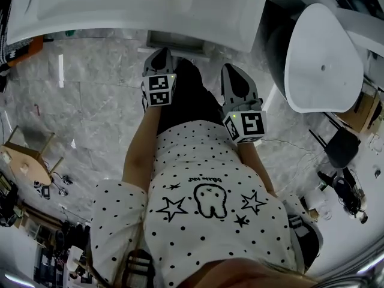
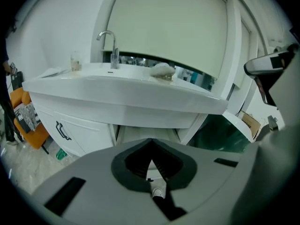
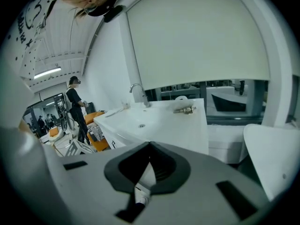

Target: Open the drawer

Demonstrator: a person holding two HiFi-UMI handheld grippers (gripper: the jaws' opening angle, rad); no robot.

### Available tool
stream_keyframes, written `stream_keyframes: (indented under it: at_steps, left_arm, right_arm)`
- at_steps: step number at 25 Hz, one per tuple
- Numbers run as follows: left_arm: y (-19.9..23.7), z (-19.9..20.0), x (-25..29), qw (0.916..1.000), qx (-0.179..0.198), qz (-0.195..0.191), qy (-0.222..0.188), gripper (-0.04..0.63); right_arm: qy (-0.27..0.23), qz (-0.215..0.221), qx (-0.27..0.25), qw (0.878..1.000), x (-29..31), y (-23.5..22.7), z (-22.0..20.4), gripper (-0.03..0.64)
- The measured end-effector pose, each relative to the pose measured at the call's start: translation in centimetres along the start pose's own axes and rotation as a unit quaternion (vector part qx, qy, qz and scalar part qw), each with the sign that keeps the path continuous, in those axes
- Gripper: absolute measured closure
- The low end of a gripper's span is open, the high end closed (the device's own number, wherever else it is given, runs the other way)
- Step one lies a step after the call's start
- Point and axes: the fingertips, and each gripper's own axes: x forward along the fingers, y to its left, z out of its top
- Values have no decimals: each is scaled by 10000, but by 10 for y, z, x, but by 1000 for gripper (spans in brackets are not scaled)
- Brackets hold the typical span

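A white vanity (image 1: 138,8) with a basin top fills the upper head view. Its drawer (image 1: 175,41) shows under the counter's front edge, standing a little out from it. In the left gripper view the drawer (image 2: 146,136) sits below the counter, beside a cabinet door with a black handle (image 2: 63,131). My left gripper (image 1: 161,54) hangs in front of the drawer, apart from it, shut and empty (image 2: 151,146). To its right, my right gripper (image 1: 234,69) is likewise held in the air and shut on nothing (image 3: 150,148).
A faucet (image 2: 109,44) stands on the counter, with a small fitting (image 3: 186,109) near the basin's edge. A white tub-like shell (image 1: 323,59) stands at the right. An orange stool (image 2: 29,121) is left of the vanity. A person (image 3: 76,106) stands far off.
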Motion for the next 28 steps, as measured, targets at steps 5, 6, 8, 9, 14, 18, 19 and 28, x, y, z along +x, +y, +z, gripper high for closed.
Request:
stream_keyframes:
  at_steps: [5,6,8,9,14,18,19,28]
  left_arm:
    - [-6,12,-9,10000,3,-36,-87,592]
    - [-7,13,-10,9999,19,-50,-88,592]
    - [-12,17,-13,9999,38,-74,-114,592]
    - [-13,19,-14,9999,50,-83,-132,592]
    - [-16,36,-19,9993,155,-127,-319,592]
    - [-20,47,-20,9988,233,-207,-382,592]
    - [-21,50,-21,9986,263,-223,-407,592]
    - [-25,78,-28,9960,470,-355,-670,592]
  right_arm:
    - [-44,-54,-81,9999,-9,-3,5,603]
    - [-62,-59,-89,9999,-10,-3,6,603]
    - [-95,-68,-95,9999,-13,-4,8,603]
    - [-115,-67,-98,9999,-14,-4,9,603]
    - [-227,-79,-133,9996,-16,-2,16,603]
    - [-312,-143,-152,9993,-19,-4,21,603]
    - [-335,-156,-159,9992,-20,-5,23,603]
    - [-695,-163,-61,9974,-27,-5,41,603]
